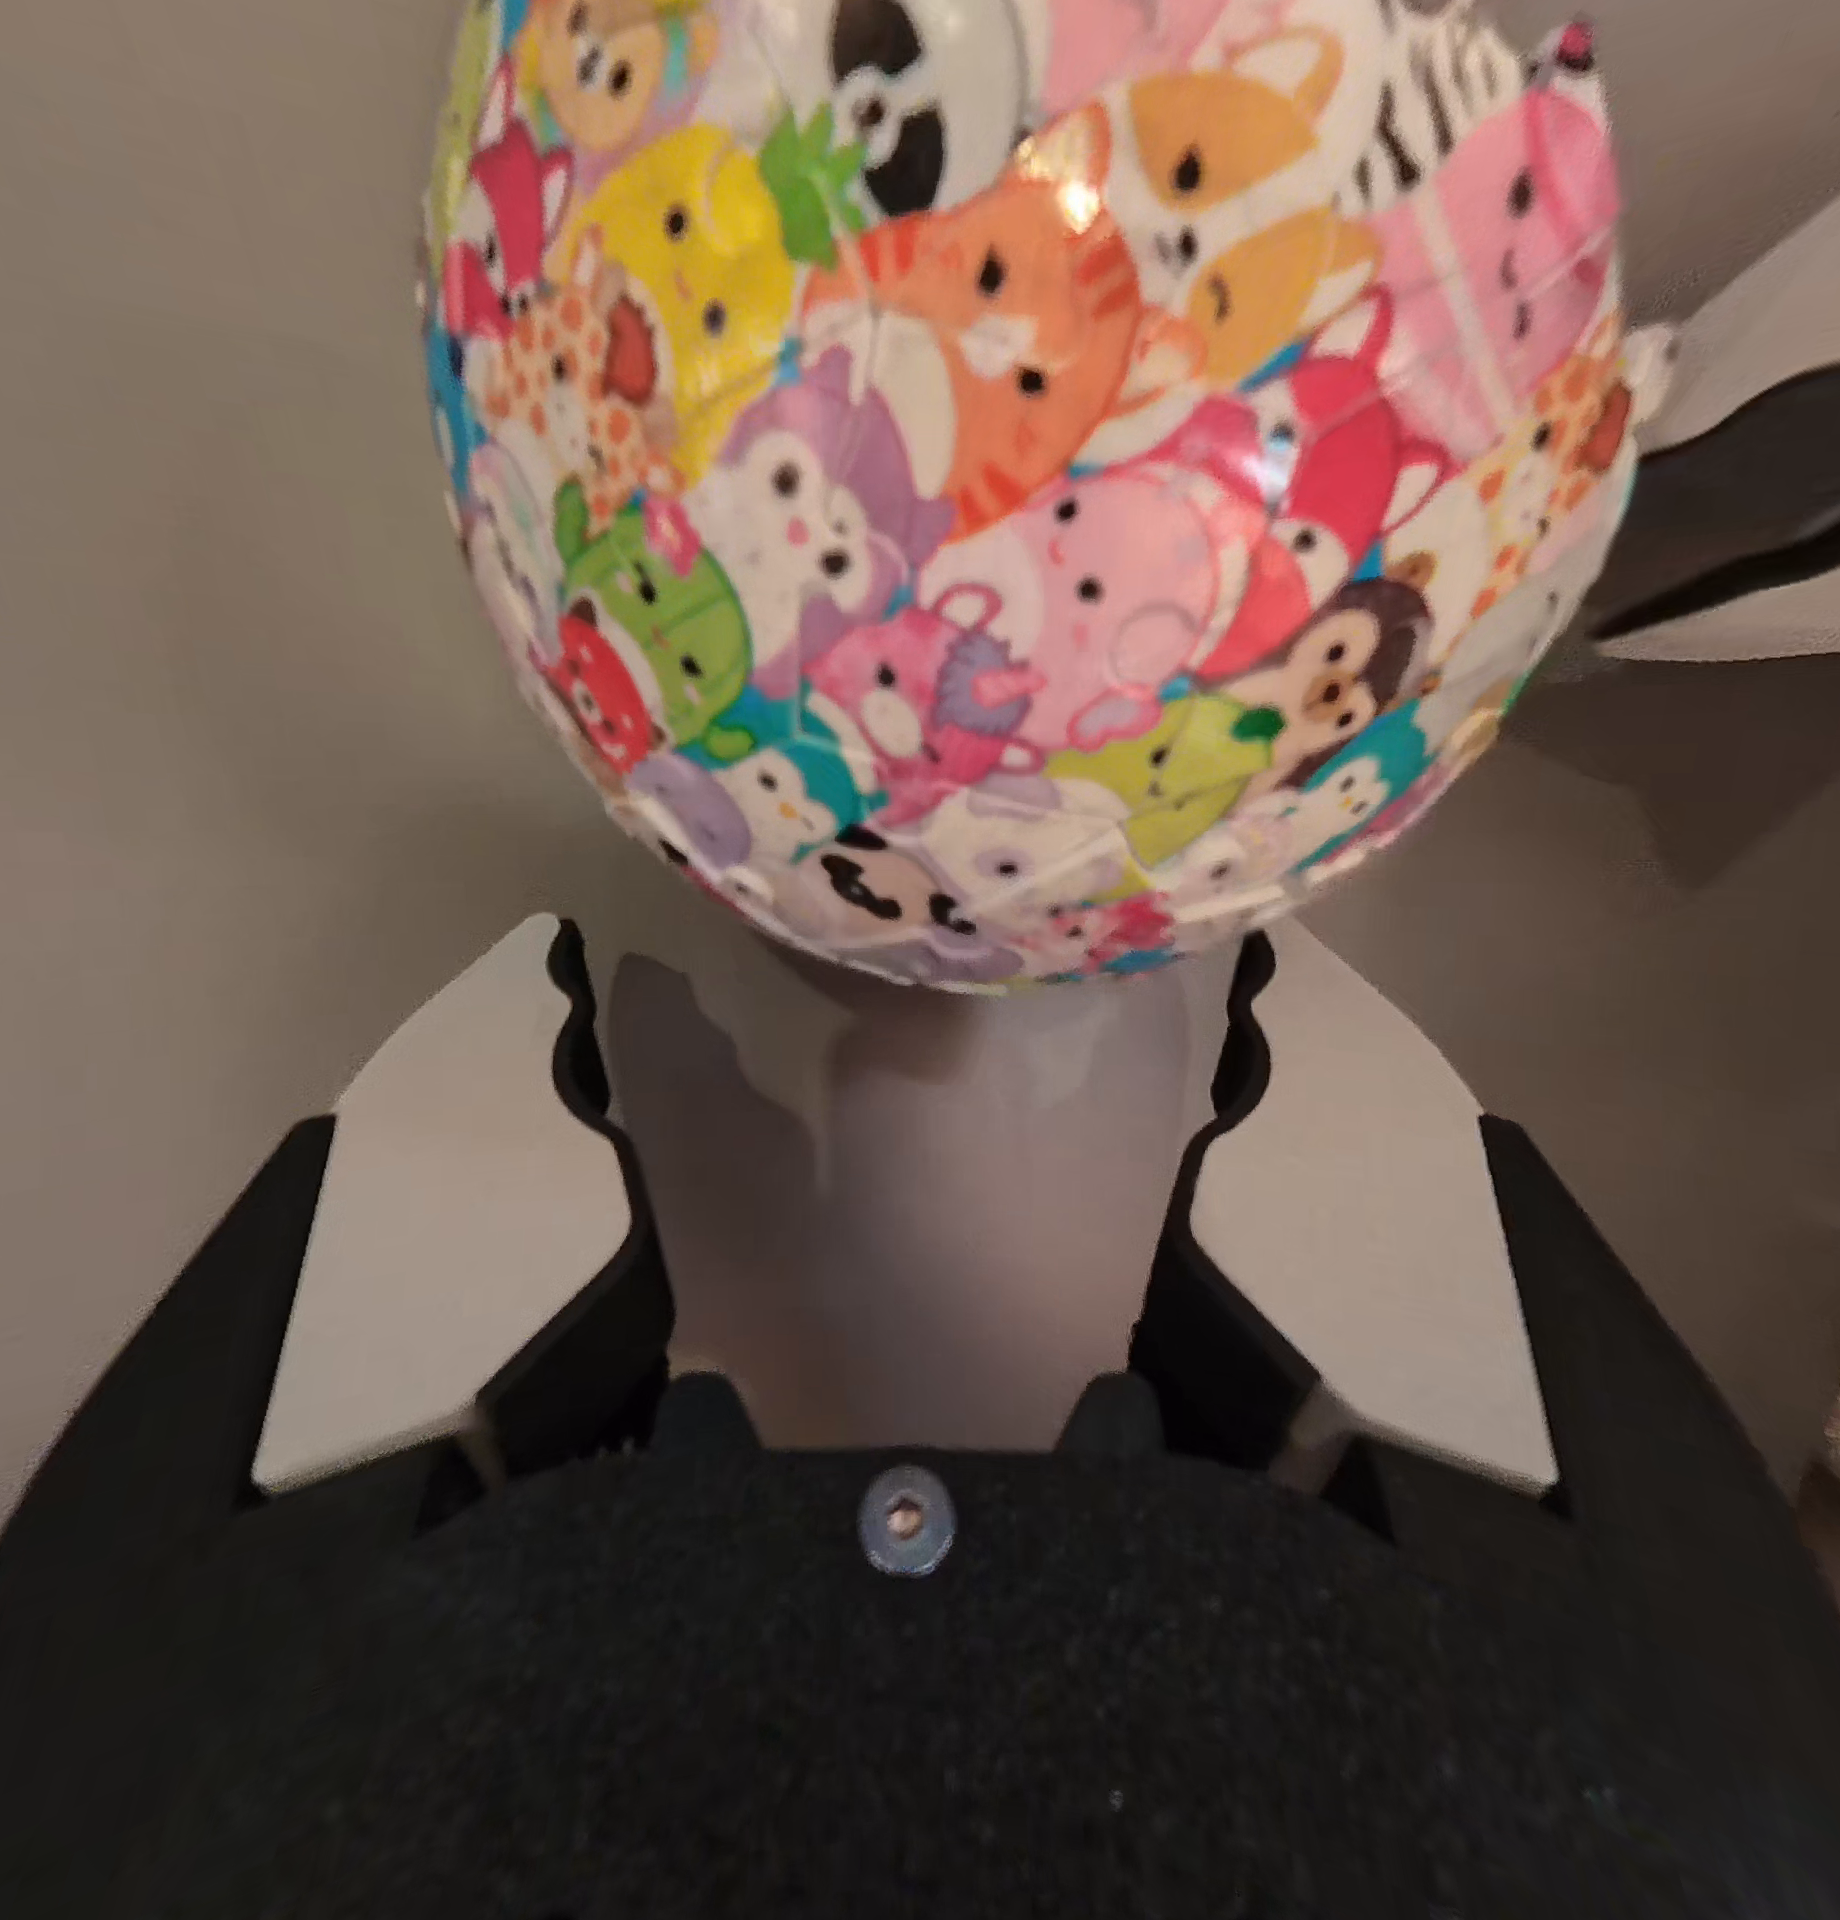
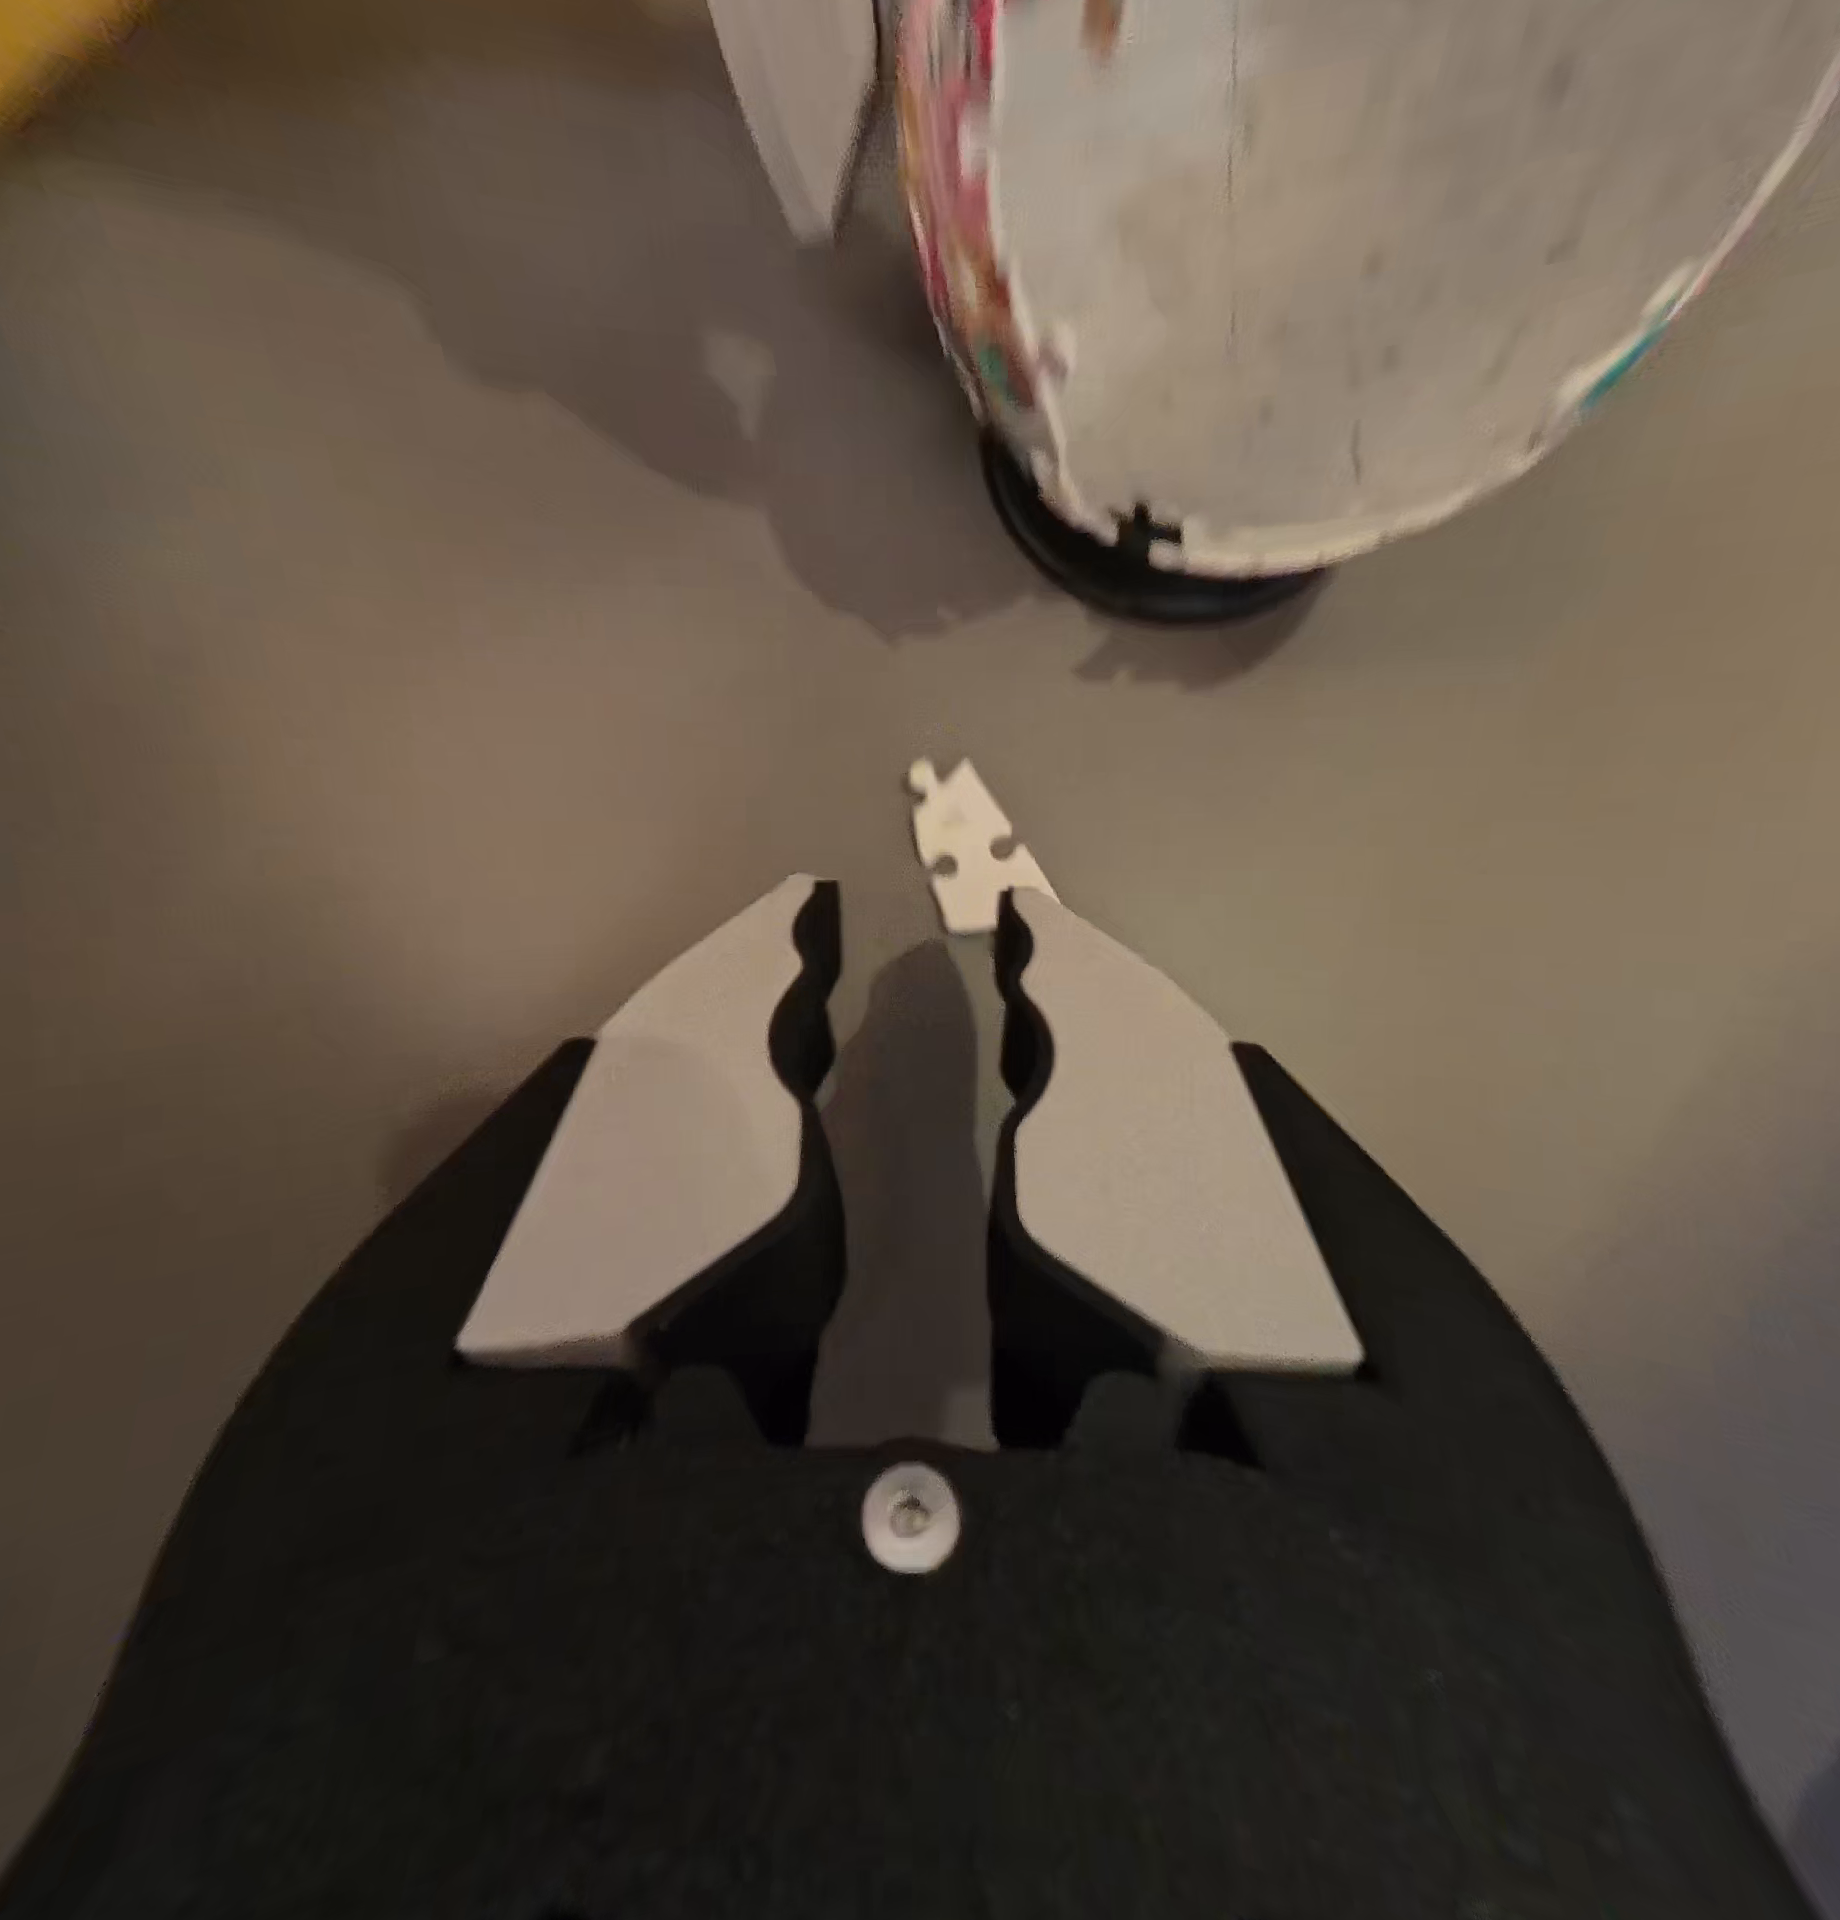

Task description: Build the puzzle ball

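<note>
The puzzle ball [image 1: 1020, 468] is a partly built shell printed with colourful cartoon animals, filling the top of the left wrist view. My left gripper [image 1: 911, 951] is open wide, its fingertips just short of the ball's near side; I cannot tell whether they touch it. In the right wrist view the ball's white inside [image 2: 1311, 260] shows, blurred, resting on a black ring stand [image 2: 1092, 582]. A loose white puzzle piece [image 2: 957, 831] lies face down on the table. My right gripper [image 2: 914, 896] is narrowly open and empty, its right fingertip [image 2: 1041, 935] overlapping the piece's near end.
The grey table [image 2: 376, 727] surrounds the ball. The right gripper's finger [image 1: 1768, 478] shows beside the ball in the left wrist view. The left gripper's finger [image 2: 791, 104] shows left of the ball. A blurred yellow object [image 2: 2, 83] sits at the far left.
</note>
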Demonstrator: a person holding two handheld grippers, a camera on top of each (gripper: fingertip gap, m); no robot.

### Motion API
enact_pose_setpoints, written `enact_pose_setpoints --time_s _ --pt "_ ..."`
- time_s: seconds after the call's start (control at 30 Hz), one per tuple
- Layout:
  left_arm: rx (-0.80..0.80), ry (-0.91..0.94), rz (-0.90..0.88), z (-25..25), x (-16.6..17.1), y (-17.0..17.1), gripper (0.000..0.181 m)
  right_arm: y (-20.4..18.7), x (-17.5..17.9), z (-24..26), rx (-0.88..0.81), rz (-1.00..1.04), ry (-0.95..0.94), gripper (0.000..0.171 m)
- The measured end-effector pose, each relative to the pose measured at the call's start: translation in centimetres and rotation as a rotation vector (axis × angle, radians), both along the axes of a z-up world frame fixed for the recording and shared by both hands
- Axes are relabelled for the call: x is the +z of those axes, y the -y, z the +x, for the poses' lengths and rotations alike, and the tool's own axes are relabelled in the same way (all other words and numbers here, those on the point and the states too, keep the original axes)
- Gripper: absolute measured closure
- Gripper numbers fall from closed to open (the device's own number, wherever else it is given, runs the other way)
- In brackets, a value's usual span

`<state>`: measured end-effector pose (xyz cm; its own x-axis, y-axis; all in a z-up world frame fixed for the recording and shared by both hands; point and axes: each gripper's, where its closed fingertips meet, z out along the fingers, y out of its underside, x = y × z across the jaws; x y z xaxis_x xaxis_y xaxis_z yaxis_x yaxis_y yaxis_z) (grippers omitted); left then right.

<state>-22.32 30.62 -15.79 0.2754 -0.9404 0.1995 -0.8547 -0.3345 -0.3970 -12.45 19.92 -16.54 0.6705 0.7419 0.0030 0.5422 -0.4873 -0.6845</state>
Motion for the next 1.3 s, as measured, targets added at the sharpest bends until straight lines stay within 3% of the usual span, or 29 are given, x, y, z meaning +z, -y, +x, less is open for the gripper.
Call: enact_pose_setpoints --time_s 0.07,0.13,0.23,0.33,0.37,0.43,0.47,0.6,0.73,0.87,0.97,1.3 --pt "0.024 -0.014 -0.020 -0.5 0.3 0.6 0.068 -0.5 3.8 -0.1 0.100 0.093 -0.151 0.131" --pt "0.044 -0.026 -0.051 -0.9 0.4 1.5 0.069 -2.4 7.9 0.7 0.244 0.284 -0.210 0.099" --pt "0.079 -0.042 -0.096 -1.2 0.4 2.8 0.069 -5.5 10.0 3.7 0.472 0.340 0.099 0.111" --pt "0.107 -0.056 -0.088 -0.9 0.4 3.3 0.070 -7.8 9.5 6.0 0.735 0.209 0.375 0.109" --pt "0.110 -0.055 -0.088 -0.6 0.5 3.4 0.070 -9.6 9.1 6.2 0.798 0.224 0.432 0.118" --pt "0.129 -0.055 -0.092 0.0 0.4 3.3 0.070 -11.9 7.3 5.4 0.903 0.188 0.399 0.101" --pt "0.140 -0.054 -0.100 0.3 0.4 3.3 0.070 -12.8 5.8 5.1 0.936 0.133 0.372 0.101" --pt "0.166 -0.104 -0.112 0.5 -0.4 3.0 0.070 -13.4 1.1 3.5 0.999 -0.232 0.230 0.099" --pt "0.167 -0.072 -0.183 1.4 -0.4 3.3 0.070 -11.2 1.4 2.1 1.058 -0.541 0.075 0.096" --pt "0.182 -0.085 -0.227 1.7 -0.9 3.1 0.070 -11.9 0.4 1.5 1.026 -0.555 0.126 0.078" --pt "0.198 -0.073 -0.244 2.0 -0.9 2.8 0.071 -11.3 0.5 0.6 1.020 -0.563 0.113 0.074" --pt "0.240 -0.050 -0.148 1.8 -0.9 2.1 0.072 -12.6 -0.2 -0.8 0.921 -0.358 0.160 0.079"
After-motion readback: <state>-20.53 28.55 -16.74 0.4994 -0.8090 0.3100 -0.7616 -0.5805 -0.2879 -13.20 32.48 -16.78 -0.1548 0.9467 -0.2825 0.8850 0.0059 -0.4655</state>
